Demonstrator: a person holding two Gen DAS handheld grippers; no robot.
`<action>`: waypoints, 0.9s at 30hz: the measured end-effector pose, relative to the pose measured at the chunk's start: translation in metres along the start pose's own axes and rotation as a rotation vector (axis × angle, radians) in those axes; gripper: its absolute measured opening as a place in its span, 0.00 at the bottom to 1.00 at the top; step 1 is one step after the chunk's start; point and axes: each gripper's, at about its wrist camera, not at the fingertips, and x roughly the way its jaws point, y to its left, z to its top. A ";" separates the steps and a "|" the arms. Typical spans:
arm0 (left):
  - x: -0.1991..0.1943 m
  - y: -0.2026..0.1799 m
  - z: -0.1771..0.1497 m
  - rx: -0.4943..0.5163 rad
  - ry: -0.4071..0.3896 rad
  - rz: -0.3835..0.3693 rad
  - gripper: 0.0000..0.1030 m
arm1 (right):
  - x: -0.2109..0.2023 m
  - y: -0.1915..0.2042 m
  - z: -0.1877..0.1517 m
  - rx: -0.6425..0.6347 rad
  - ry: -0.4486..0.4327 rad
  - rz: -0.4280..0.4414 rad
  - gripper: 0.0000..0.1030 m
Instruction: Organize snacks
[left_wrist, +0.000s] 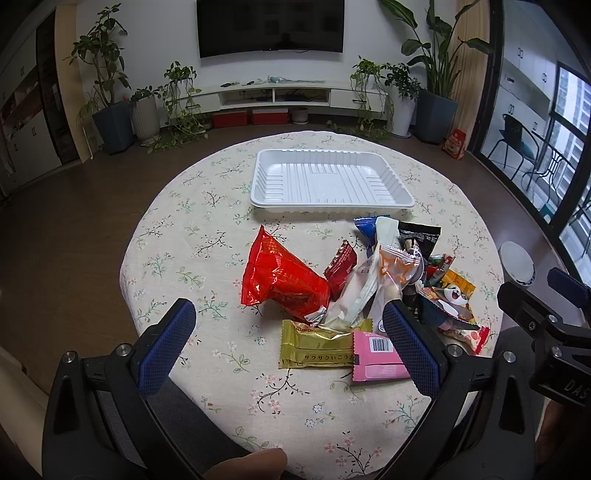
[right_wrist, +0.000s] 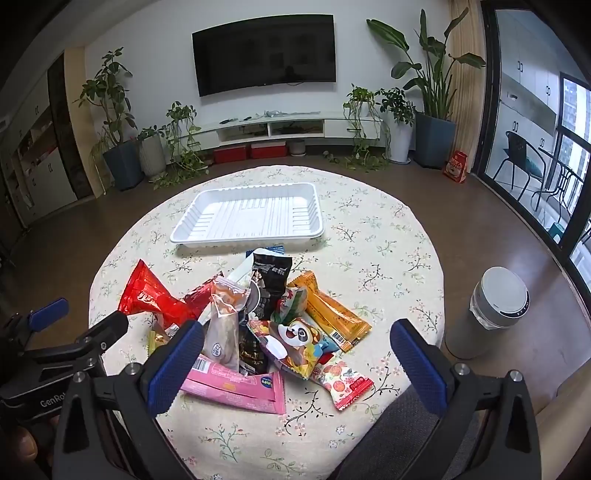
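The heap of snack packets (left_wrist: 373, 288) lies on the round floral tablecloth (left_wrist: 207, 236), just short of the white tray (left_wrist: 332, 181), which sits bare at 12 o'clock beyond it. In the left wrist view the heap spreads from centre toward 3 o'clock: a big red bag (left_wrist: 280, 277) at its left edge, a gold wrapper (left_wrist: 317, 347) and a pink packet (left_wrist: 376, 358) nearest the camera. The left gripper (left_wrist: 288, 350) hangs over the near edge of the heap with its jaws spread wide; the gold wrapper and pink packet lie between the blue pads, with no pad pressing on them.

From the right wrist view the heap sits at 11 to 12 o'clock of the right gripper (right_wrist: 295, 369), with a panda packet (right_wrist: 303, 339) and an orange packet (right_wrist: 332, 314) nearest. Its jaws also stand wide apart, gripping nothing. A grey bin (right_wrist: 487, 314) stands on the floor at 3 o'clock.
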 end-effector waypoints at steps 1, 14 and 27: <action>0.000 0.000 0.000 0.000 0.000 0.001 1.00 | 0.000 0.000 0.000 0.000 -0.001 0.000 1.00; 0.000 0.000 -0.001 0.001 0.002 -0.002 1.00 | 0.001 0.000 0.000 0.001 0.005 0.001 1.00; 0.000 0.000 -0.001 -0.001 0.002 -0.002 1.00 | 0.002 0.000 -0.001 0.003 0.009 -0.001 1.00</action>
